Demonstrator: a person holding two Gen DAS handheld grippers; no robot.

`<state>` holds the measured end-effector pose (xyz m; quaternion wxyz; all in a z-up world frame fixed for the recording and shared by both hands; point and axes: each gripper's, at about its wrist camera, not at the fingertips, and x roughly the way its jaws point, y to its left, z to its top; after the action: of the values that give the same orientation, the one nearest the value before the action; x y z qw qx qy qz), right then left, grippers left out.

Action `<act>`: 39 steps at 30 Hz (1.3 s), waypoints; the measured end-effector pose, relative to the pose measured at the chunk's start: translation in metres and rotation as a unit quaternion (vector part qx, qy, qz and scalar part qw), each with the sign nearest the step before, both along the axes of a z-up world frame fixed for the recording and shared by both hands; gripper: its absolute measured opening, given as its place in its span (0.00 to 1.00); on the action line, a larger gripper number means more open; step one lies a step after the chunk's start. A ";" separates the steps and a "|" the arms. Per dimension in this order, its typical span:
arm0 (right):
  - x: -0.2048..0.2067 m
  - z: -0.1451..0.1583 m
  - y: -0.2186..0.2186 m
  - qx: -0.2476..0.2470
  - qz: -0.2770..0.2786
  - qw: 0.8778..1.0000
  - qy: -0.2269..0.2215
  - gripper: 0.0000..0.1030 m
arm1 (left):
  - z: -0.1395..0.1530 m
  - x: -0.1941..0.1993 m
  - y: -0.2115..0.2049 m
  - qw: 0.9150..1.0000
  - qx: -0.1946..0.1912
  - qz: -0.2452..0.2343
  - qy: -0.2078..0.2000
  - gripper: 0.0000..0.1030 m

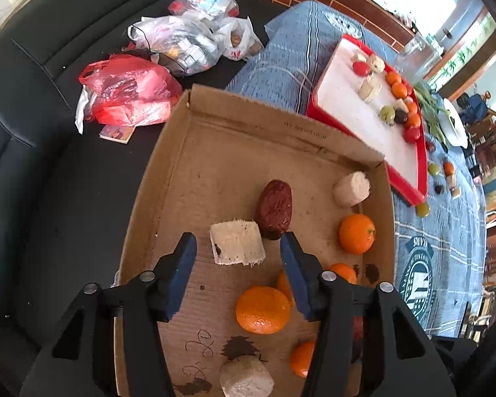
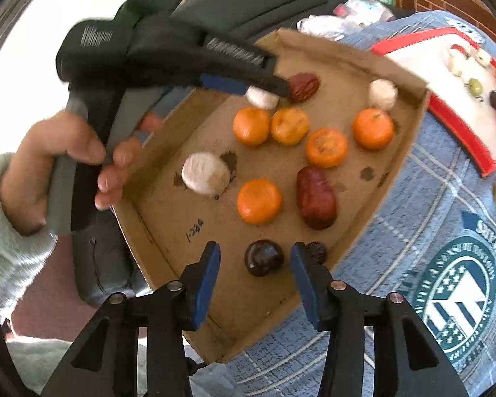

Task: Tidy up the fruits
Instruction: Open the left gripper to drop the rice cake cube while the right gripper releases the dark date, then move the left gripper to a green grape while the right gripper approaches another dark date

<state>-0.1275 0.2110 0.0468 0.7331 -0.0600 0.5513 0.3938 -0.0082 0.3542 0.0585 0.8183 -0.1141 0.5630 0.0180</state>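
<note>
Blue plaid cloth [image 2: 413,198] was spread under a shallow cardboard tray [image 1: 221,152], with black cushioned seating [image 1: 49,66] and plastic bags [image 1: 182,43] seen behind it. On the tray's floor lay several oranges, pale fibrous white chunks and reddish-brown dates. The left claw [image 1: 238,248] was seen partly open, its blue pads set on either side of a white chunk [image 1: 236,243] without pressing on it; a gap was visible at each side, and the chunk rested on the cardboard just beside a red date [image 1: 275,210]. An orange [image 1: 263,309] lay lower between the claw's arms. In the right wrist view the left claw was shown reaching down into the tray's far part from the upper left, its handle gripped by a hand [image 2: 59,165] with a pale fuzzy sleeve [image 2: 13,248] at the wrist. The right claw [image 2: 254,259] was likewise held partly open and pointed steeply down over the tray's near corner, a dark round fruit [image 2: 264,257] lying between its pads with space left on both sides; nothing was gripped. A smaller dark wrinkled fruit [image 2: 317,251] sat just beside the right pad. Beyond the cardboard, a red-rimmed white tray [image 1: 363,109] carried more small fruits in a row, and a few loose fruits lay on the cloth near it.
</note>
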 end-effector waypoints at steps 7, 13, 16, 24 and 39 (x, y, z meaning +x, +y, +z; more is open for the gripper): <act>0.023 0.019 -0.060 0.035 -0.090 0.995 -0.012 0.45 | 0.025 0.003 -0.023 0.999 0.015 -0.022 -0.036 0.50; 0.044 0.027 -0.130 0.035 -0.181 0.983 -0.017 0.46 | 0.040 0.013 -0.071 0.996 0.014 -0.075 -0.053 0.50; 0.058 0.031 -0.164 0.024 -0.221 0.975 -0.020 0.46 | 0.041 0.018 -0.105 0.993 0.004 -0.107 -0.052 0.50; 0.075 0.037 -0.245 0.010 -0.298 0.954 -0.035 0.46 | 0.024 0.022 -0.198 0.982 -0.015 -0.187 -0.036 0.50; 0.121 0.024 -0.285 -0.010 -0.308 0.950 -0.044 0.43 | -0.022 0.053 -0.263 0.980 -0.023 -0.195 -0.002 0.37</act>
<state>-0.0061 -0.0738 0.0704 0.8413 0.0877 0.5146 0.1403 0.0448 0.0910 0.0360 0.8046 -0.0209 0.5727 -0.1555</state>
